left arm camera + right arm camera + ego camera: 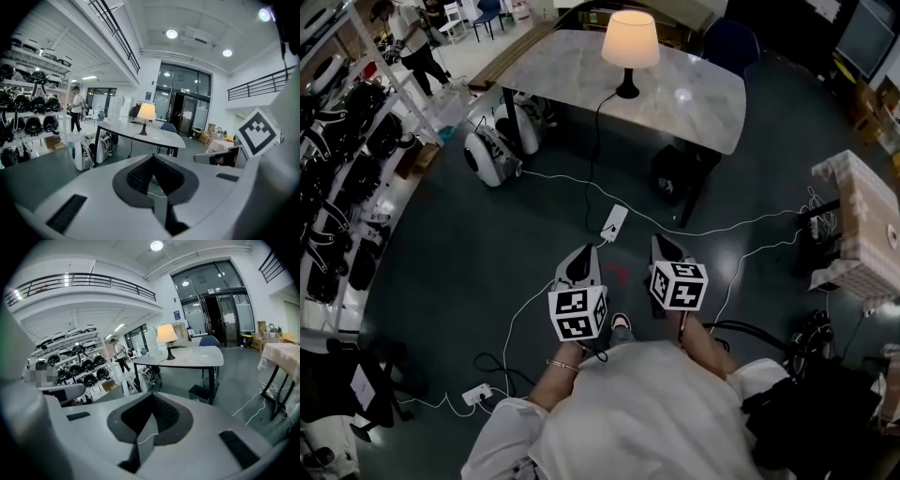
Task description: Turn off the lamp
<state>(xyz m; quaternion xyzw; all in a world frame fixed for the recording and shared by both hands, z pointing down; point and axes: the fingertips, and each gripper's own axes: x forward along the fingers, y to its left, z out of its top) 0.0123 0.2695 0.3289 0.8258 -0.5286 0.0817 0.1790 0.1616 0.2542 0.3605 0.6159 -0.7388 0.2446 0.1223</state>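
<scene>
A lit table lamp with a cream shade and black base stands on a grey marble-look table at the far end of the room. Its black cord runs off the table edge down to a white power strip on the floor. The lamp appears far ahead in the left gripper view, and the lamp likewise in the right gripper view. My left gripper and right gripper are both shut and empty, held side by side above the dark floor, well short of the table.
Shelves of black helmets line the left wall. White robot-like units sit by the table's left legs, a black bin under it. White cables trail over the floor. A cloth-covered table stands right. A person stands far left.
</scene>
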